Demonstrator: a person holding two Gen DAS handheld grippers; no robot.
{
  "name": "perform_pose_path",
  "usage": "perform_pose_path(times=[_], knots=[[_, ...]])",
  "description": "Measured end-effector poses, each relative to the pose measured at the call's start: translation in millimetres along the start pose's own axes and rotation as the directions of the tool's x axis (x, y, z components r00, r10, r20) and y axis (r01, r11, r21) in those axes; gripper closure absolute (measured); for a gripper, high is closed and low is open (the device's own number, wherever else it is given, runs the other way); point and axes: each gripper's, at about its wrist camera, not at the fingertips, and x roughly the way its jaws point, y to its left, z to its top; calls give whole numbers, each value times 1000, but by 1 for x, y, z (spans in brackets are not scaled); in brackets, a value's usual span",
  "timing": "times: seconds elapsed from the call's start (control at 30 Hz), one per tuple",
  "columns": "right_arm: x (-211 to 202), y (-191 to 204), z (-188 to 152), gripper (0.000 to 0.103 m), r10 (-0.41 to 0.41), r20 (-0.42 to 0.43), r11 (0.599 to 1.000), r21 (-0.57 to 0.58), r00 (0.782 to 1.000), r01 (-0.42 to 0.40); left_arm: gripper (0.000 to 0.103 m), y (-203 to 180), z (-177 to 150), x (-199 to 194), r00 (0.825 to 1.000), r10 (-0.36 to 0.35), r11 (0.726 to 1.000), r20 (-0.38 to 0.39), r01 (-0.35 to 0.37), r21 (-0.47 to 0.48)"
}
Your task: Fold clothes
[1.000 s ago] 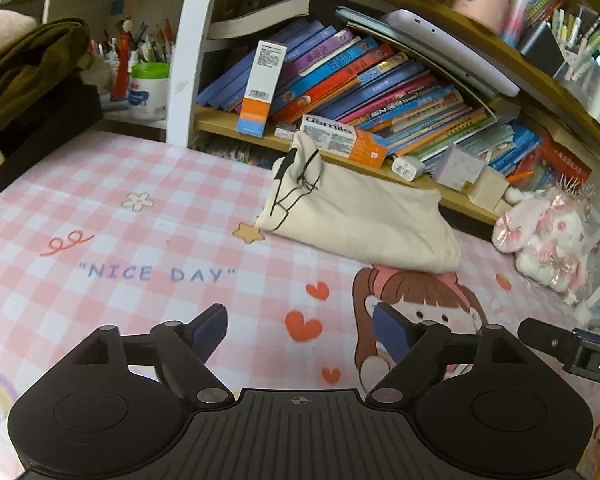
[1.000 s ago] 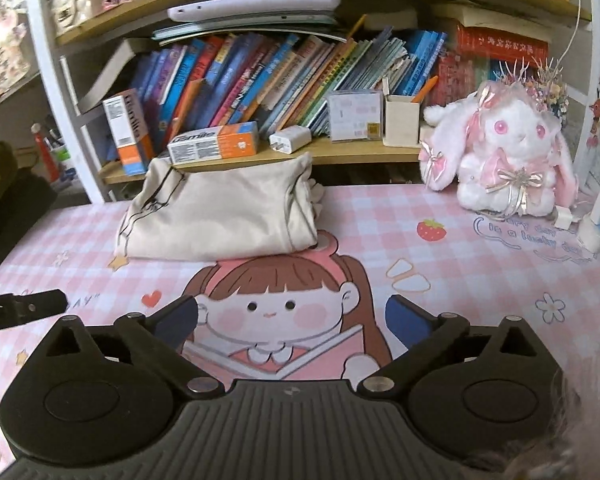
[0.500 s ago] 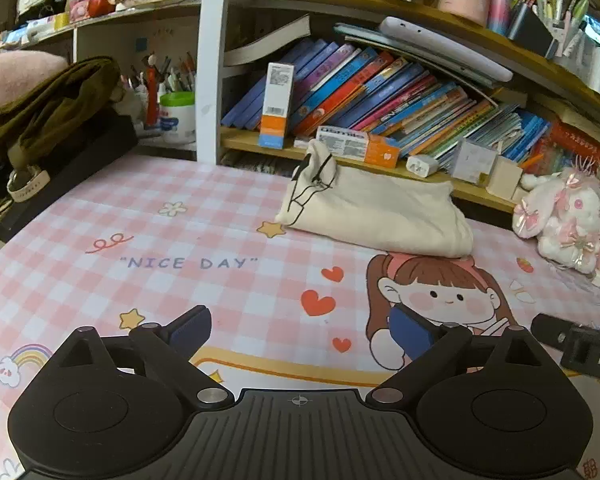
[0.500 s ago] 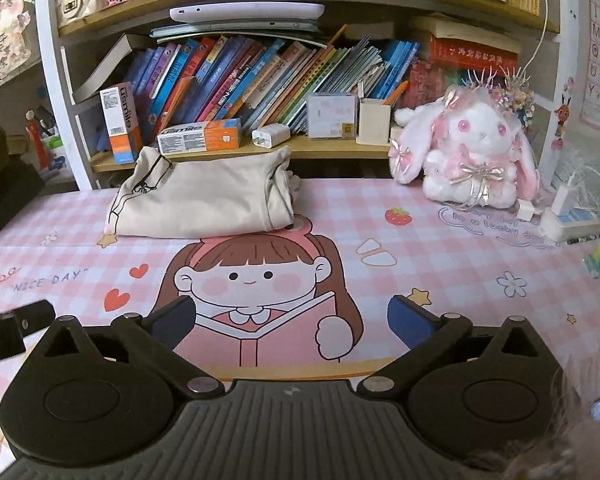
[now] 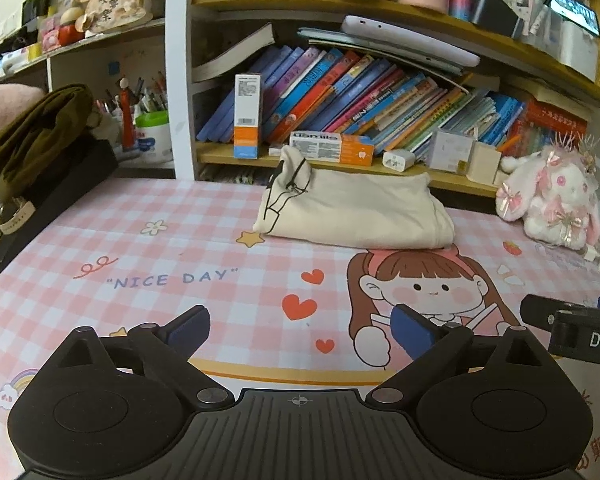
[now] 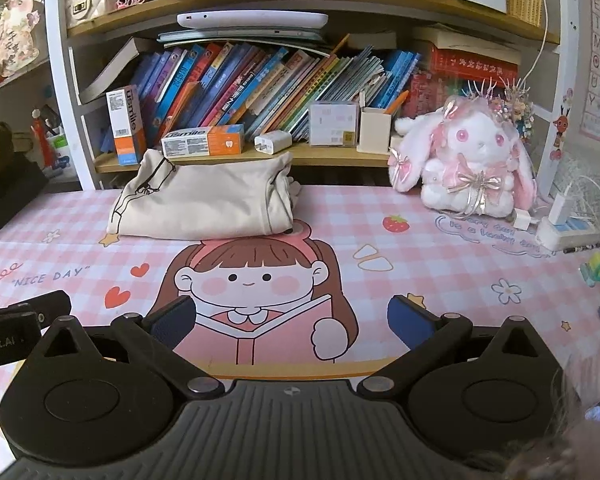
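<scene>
Both grippers sit low over the counter with nothing between their fingers. My left gripper (image 5: 300, 324) has its jaws spread wide, blue pads apart over the pink checked mat (image 5: 148, 248), just past the red hearts printed there. My right gripper (image 6: 290, 320) is likewise spread wide and empty, framing the cartoon girl's open book on the mat. From the left wrist view, the other gripper's black body shows at about 3 o'clock; from the right wrist view, the left one shows at about 9 o'clock, so the two are near each other, side by side.

At 12 o'clock from my left gripper, well apart from both grippers, lies the folded cream garment (image 5: 356, 212), a neat thick bundle with a black line drawing on its left end. It rests on the mat at the back edge of the counter, just in front of the bookshelf (image 5: 340, 166), its top touching the shelf's lower board. A white and pink plush rabbit (image 6: 468, 160) sits at about 1 o'clock, to the right of the garment and apart from it.
</scene>
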Motion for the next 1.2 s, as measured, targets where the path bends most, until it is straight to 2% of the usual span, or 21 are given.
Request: perform_pose_path(times=[0.4,1.2], knots=[[1,1,-1,0,0,-3,1000,11,1000,0,4,-2,0,-3,1000,0,1000,10,0,31],[5,10,-5,0,5,-27,1000,-12,1000,-5,4,-3,-2,3,1000,-16,999,-22,17,43]])
